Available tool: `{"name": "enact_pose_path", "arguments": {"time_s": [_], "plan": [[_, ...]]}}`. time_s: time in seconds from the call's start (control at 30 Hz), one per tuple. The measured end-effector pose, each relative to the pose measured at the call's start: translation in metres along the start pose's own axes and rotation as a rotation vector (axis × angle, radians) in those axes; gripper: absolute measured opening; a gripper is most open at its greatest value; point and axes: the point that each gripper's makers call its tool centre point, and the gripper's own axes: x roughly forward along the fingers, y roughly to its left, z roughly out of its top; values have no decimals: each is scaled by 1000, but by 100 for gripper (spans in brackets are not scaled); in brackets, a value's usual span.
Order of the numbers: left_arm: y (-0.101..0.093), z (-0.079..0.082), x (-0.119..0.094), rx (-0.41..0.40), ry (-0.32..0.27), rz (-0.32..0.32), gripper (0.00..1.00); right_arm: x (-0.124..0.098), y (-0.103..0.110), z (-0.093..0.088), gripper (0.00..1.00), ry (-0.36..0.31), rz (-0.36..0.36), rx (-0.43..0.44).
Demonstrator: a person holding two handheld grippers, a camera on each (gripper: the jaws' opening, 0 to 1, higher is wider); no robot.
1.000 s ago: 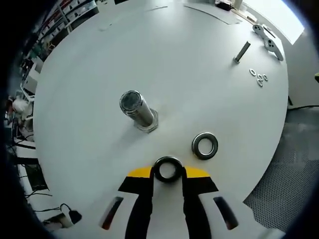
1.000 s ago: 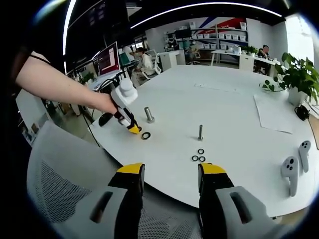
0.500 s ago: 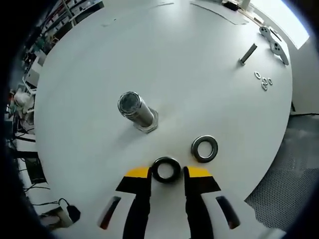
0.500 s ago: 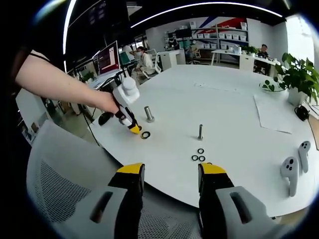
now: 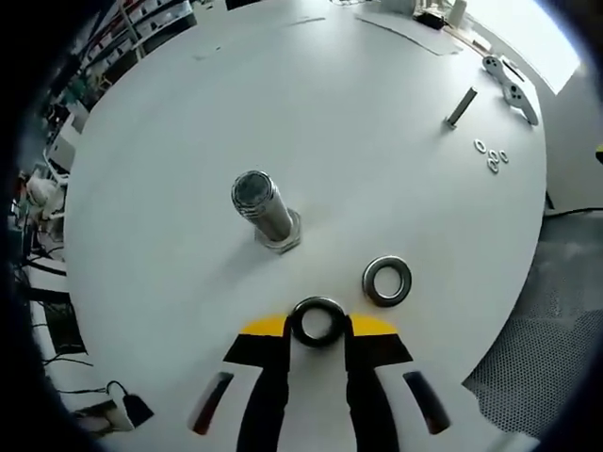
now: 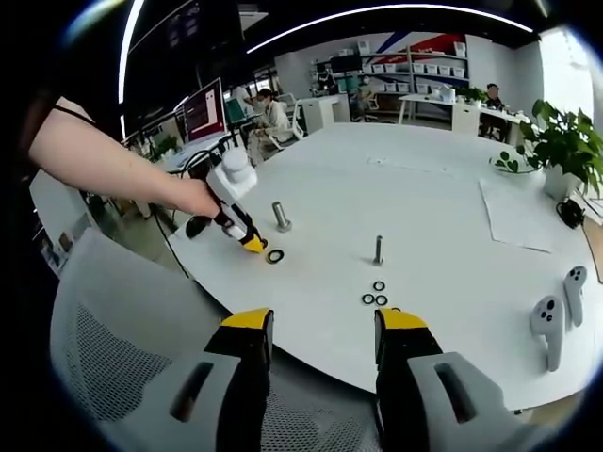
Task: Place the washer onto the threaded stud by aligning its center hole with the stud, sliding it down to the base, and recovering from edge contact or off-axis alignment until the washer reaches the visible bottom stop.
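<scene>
Against half a second ago, the left gripper [image 5: 317, 325] again has its yellow-tipped jaws clamped on the dark metal ring washer [image 5: 317, 320], just short of the thick upright threaded steel stud [image 5: 265, 208] (nothing threaded yet); a second flat grey washer [image 5: 387, 280] lies beside that stud, and the right gripper [image 6: 315, 331] waits apart, well back from it

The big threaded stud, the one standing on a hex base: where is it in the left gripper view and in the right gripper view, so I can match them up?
Left gripper view: the big threaded stud stands left of centre, above the washer between the left hand-held gripper's tips.
Right gripper view: it sits upper left of centre, beside the left hand-held gripper.
Shared landmark: the loose washer lying flat on the white table near the stud.
</scene>
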Motion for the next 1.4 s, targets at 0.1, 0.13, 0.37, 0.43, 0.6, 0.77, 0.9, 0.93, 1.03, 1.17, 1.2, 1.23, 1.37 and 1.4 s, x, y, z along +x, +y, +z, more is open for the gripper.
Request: {"name": "enact_pose_path", "arguments": {"time_s": [0.1,0.13,0.37,0.43,0.6,0.77,0.9,0.93,1.03,1.17,1.2,1.23,1.37,1.4], "plan": [[0,1,1,3,-6,1,19,0,0,0,45,2,1,-2],[0,1,1,5,-4,0,19,0,0,0,45,2,2,-2],[7,-3,-2,3,-3,13,19,0,0,0,45,0,-1,2],[7,-2,-3,7,-11,14,19,0,0,-1,45,4,-1,-2],[6,1,-7,33,-25,7,18,0,0,0,45,3,-2,-1],[7,15,-20,48,-81,1,18,0,-1,0,45,2,-3,0],[10,26,-31,61,-117,1,18,0,-1,0,45,3,-3,-2],[11,28,-34,64,-123,0,18,0,-1,0,45,3,-3,-1],[14,36,-42,85,-151,7,18,0,-1,0,45,3,-4,-1],[16,43,-50,103,-170,10,18,0,-1,0,45,3,-3,-2],[16,45,-52,106,-172,7,18,0,-1,0,45,3,-3,-1],[17,49,-54,117,-182,10,18,0,-1,0,45,3,-3,0],[18,57,-58,129,-199,12,18,0,-1,0,45,3,-4,-1],[18,61,-59,136,-205,15,18,0,-1,0,45,3,-4,-1]]}}
